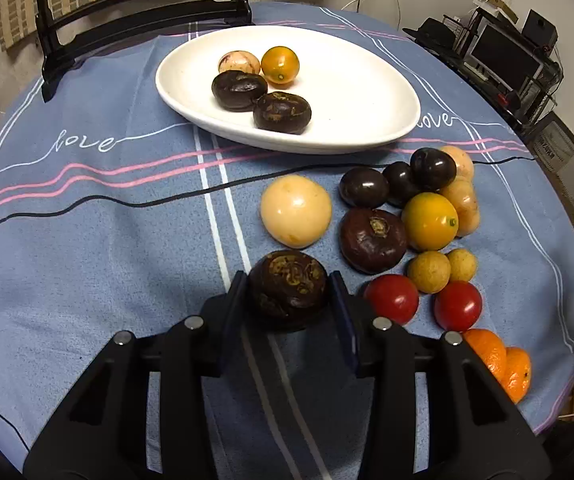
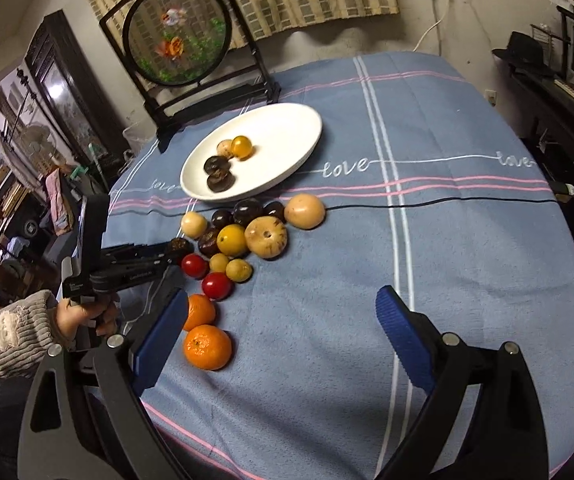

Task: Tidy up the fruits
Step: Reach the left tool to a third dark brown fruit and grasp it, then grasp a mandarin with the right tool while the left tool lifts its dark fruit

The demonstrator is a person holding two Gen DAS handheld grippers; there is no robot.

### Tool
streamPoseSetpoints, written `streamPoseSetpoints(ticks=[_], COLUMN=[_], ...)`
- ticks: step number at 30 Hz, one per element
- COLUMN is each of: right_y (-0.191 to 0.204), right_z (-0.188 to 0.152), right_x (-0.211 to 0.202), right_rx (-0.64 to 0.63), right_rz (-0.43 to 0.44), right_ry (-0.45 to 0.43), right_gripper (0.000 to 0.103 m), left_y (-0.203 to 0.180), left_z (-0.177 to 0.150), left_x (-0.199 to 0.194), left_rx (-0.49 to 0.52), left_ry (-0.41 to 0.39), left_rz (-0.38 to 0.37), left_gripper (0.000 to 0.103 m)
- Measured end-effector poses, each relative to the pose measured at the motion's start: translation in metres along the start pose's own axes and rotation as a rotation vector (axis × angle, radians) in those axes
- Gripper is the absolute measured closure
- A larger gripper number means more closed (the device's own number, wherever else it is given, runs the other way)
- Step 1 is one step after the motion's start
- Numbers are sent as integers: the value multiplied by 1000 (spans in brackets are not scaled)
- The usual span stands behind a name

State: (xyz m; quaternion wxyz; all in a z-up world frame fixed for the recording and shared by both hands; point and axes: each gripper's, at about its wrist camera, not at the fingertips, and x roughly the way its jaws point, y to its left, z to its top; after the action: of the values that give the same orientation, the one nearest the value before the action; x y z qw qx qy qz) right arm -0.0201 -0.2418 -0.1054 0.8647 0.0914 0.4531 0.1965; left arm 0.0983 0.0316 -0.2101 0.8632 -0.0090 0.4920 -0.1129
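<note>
— Dark brown and glossy, the water chestnut [image 1: 288,289] sits between the blue pads of our left gripper [image 1: 289,300], which has closed narrowly around it. It looks to be still down at the blue tablecloth [image 1: 87,240], at the near edge of the pile.

— And our right gripper [image 2: 283,340]?

— Spread wide, holding nothing, hovering over bare cloth just right of the two mandarins [image 2: 207,346].

— How far along are we, would we say?

— Early, by our judgement. The white oval plate [image 1: 367,80] holds four pieces: two dark water chestnuts [image 1: 239,90], one pale speckled fruit [image 1: 239,62] and one yellow-orange kumquat-like fruit [image 1: 280,65]. They sit together in its left half; the rest of the plate is free.

— What is left on the cloth?

— Most of it. We count a pale round fruit [image 1: 295,211], another big water chestnut [image 1: 373,239], three smaller dark glossy fruits [image 1: 363,187], a yellow-orange one [image 1: 429,221], two small tan longan-like fruits [image 1: 429,272], two cherry tomatoes [image 1: 391,298], larger pale speckled ones [image 2: 266,237] and the mandarins.

— So the chestnut in hand joins its two mates?

— That seems the likely step: lift it, carry it over the pile's edge to the plate, and set it beside the other dark ones. Whether we are sorting by kind or simply loading the plate, we cannot tell.
</note>
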Motion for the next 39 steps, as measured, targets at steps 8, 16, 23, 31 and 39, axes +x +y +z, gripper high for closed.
streamPoseSetpoints(ticks=[8,16,23,31,39], right_y=[60,77,77,56,4], right_z=[-27,-39,-35,-17,17], right_x=[51,99,117,98,82], right_rx=[-422,-485,-485,-432,-240], right_rz=[74,146,185,177,134], right_ry=[234,336,355,286,190], right_gripper=[28,42,56,57,57], left_y=[9,10,10,4,-9], left_z=[-17,-37,-46,-40,-1], left_x=[-33,-64,-74,-74,-68], left_rx=[-84,-127,-142,-143,-89], left_ry=[-30,-54,-56,-64,-91], left_rz=[14,45,69,60,38], left_gripper=[61,61,61,61,61])
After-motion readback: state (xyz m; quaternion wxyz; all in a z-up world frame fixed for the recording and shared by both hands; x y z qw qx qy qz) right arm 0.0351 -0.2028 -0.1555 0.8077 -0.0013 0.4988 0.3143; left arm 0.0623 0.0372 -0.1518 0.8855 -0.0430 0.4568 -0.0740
